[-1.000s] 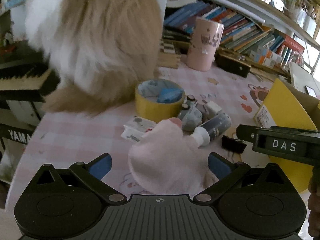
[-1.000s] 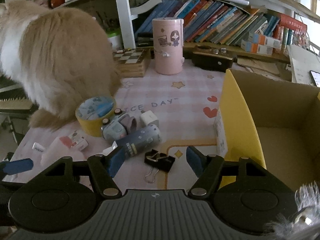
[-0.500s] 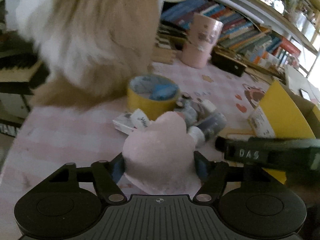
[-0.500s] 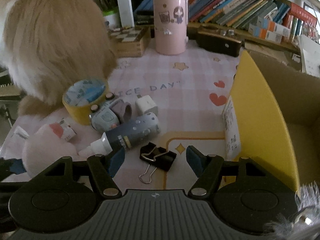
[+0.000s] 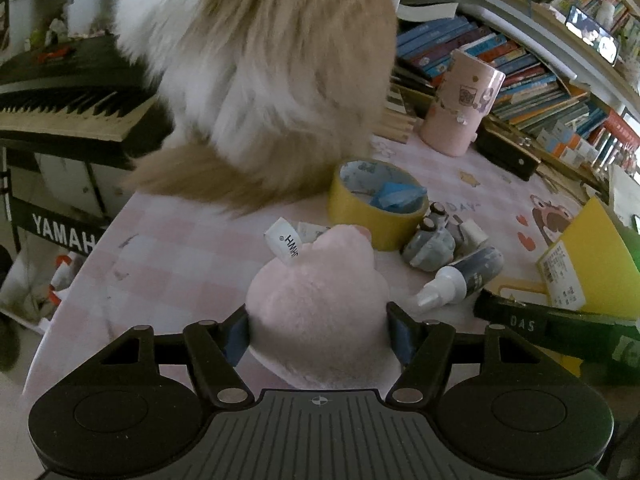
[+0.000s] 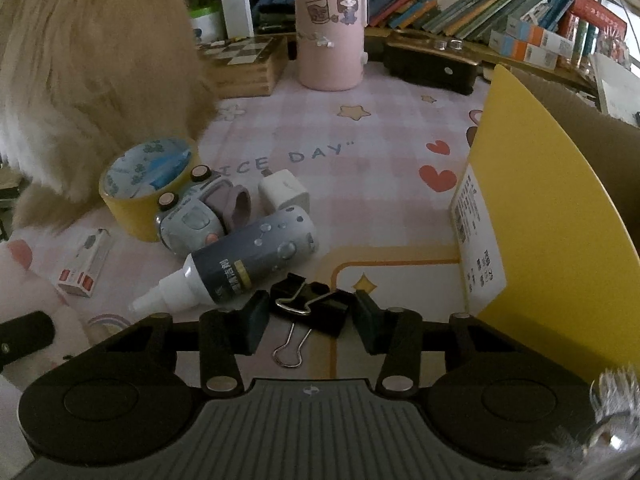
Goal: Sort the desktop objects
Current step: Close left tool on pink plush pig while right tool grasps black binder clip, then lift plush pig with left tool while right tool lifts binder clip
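A table covered in a pale pink checked cloth printed with stars, hearts and lettering carries a fluffy tan-and-white cat beside a wide yellow tape roll. Just right of the roll lie a grey toy car, a white charger cube and a dark spray bottle on its side. Black binder clips sit near a yellow cardboard box; a tall pink cylinder stands upright at the back.
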Demonstrator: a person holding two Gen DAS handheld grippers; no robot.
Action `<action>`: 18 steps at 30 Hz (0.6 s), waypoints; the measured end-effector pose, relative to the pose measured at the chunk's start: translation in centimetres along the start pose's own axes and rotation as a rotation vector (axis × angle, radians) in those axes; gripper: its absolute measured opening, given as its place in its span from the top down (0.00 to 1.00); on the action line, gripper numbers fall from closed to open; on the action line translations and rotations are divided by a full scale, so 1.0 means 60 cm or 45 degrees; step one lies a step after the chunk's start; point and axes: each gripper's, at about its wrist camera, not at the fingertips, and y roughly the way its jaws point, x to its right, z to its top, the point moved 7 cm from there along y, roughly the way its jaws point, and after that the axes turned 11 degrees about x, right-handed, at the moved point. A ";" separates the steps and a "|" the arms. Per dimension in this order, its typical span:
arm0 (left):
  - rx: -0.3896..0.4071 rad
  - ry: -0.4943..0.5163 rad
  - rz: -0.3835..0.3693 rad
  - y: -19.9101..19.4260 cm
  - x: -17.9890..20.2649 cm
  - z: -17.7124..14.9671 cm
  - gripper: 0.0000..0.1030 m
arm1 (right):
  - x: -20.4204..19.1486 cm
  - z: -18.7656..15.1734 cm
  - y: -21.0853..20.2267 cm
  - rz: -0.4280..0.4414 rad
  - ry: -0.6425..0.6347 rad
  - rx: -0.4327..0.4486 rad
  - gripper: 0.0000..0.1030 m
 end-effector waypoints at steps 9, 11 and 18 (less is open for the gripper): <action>0.040 0.008 -0.027 -0.019 0.010 0.004 0.34 | -0.007 0.009 -0.032 0.054 -0.023 0.050 0.59; 0.054 0.004 -0.027 -0.028 0.010 0.006 0.34 | -0.010 0.011 -0.044 0.073 -0.032 0.065 0.59; 0.111 -0.031 -0.015 -0.066 0.005 0.012 0.34 | -0.021 0.018 -0.096 0.149 -0.088 0.146 0.59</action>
